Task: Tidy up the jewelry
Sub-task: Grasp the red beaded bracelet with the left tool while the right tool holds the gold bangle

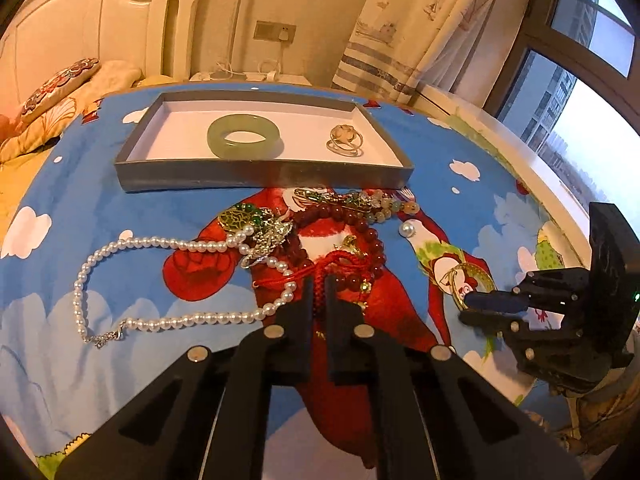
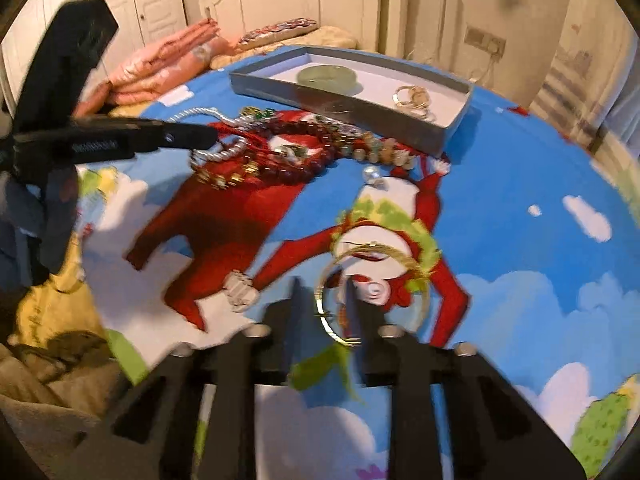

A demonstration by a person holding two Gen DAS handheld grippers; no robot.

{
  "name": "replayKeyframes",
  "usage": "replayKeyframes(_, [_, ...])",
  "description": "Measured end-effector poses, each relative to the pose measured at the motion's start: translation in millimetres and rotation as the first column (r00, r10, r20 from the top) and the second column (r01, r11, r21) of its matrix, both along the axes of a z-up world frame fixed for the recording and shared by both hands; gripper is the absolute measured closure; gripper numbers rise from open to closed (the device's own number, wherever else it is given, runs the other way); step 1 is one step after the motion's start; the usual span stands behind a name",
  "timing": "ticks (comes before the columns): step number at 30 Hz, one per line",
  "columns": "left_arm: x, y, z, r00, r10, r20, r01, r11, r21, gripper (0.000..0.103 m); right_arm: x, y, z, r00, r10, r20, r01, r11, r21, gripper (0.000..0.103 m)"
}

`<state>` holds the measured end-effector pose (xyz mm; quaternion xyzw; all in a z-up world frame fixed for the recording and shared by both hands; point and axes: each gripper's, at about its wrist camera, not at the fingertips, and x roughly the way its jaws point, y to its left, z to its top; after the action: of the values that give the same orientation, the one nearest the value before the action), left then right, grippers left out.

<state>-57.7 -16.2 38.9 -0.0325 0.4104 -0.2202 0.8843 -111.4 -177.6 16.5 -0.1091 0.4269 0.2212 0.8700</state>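
Jewelry [image 1: 320, 232] is lying heaped mid-frame on the cartoon cloth [image 1: 120, 360], just below the grey tray [image 1: 264, 176]. Left tongs [image 1: 318, 284] are pinching a red cord [image 1: 320, 276] at lower centre. Only the right view is showing the right tongs [image 2: 322, 292] spread, straddling a gold bangle [image 2: 372, 292]. Tray is holding a jade bangle [image 1: 244, 136] and ring [image 1: 346, 140].
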Motion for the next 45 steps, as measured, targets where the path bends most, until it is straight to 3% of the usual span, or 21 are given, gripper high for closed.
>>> replayKeyframes(6, [-3, 3, 12, 0.999, 0.0, 0.036, 0.0, 1.0, 0.001, 0.098, 5, -23, 9, 0.998, -0.067, 0.0, 0.067, 0.99, 0.125, 0.096])
replayKeyframes(11, [-1, 3, 23, 0.998, -0.001, 0.064, 0.001, 1.0, 0.007, 0.098, 9, -34, 14, 0.993, -0.119, 0.014, 0.115, 0.982, 0.151, 0.096])
replayKeyframes(28, [14, 9, 65, 0.988, 0.013, 0.154, -0.021, 0.998, 0.053, 0.098, 19, -52, 23, 0.98, -0.19, 0.052, 0.178, 0.968, 0.179, 0.096])
replayKeyframes(45, [77, 23, 82, 0.984, 0.051, 0.168, -0.07, 0.992, 0.107, 0.098, 75, -38, 45, 0.98, -0.157, 0.125, 0.138, 0.98, 0.146, 0.096])
